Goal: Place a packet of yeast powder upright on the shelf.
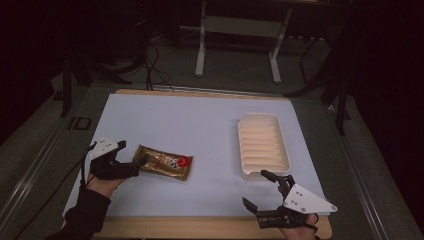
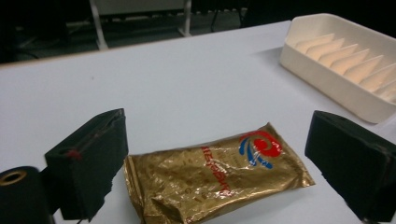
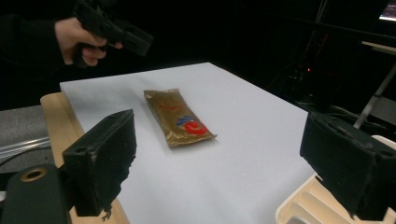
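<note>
Left gripper (image 2: 217,158) gapes wide around the gold packet (image 2: 212,175), gripping nothing; right gripper (image 3: 233,163) is spread too. Packet lies flat, crinkled.

Left gripper (image 2: 224,158) sits low over the white tabletop (image 2: 163,79), its two black jaws spread wide at lower left and lower right of the frame. Between them, bottom centre, lies a crinkled gold foil packet (image 2: 212,177) with red lettering and a red-and-blue swirl logo, flat on the tabletop, its near-left corner just beside the left jaw. Upper right, a cream plastic tray with ribbed dividers (image 2: 327,79) stands well apart from the packet.
</note>
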{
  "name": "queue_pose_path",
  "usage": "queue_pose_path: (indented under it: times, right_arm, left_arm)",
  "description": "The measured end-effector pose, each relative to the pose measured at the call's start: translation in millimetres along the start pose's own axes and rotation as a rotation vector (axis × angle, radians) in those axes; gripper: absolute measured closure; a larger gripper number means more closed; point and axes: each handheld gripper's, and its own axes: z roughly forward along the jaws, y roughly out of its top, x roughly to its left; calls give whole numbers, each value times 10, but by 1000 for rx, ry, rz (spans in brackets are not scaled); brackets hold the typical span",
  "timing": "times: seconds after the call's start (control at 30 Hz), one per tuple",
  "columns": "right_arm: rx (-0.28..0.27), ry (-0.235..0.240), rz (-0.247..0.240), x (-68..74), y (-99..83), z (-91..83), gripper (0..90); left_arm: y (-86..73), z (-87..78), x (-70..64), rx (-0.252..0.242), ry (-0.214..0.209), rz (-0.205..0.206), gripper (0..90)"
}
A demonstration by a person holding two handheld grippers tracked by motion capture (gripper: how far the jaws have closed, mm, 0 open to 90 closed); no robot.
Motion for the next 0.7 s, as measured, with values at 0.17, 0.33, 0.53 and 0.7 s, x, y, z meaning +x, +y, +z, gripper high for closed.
queue_pose_path:
  times: [0.17,0.33,0.53,0.7]
  right_arm:
    - [4,3,-2,5,-3,1,116]
    - [8,7,1,2,-14,9,123]
    - [13,5,5,-6,-23,17,124]
    - [17,10,7,-10,-28,25,124]
  left_arm:
    - [-97,139,113,55,-6,-40,92]
    - [-182,235,199,84,19,-57,130]
    - [-280,340,305,131,44,-74,152]
    - [-364,417,358,187,23,-98,161]
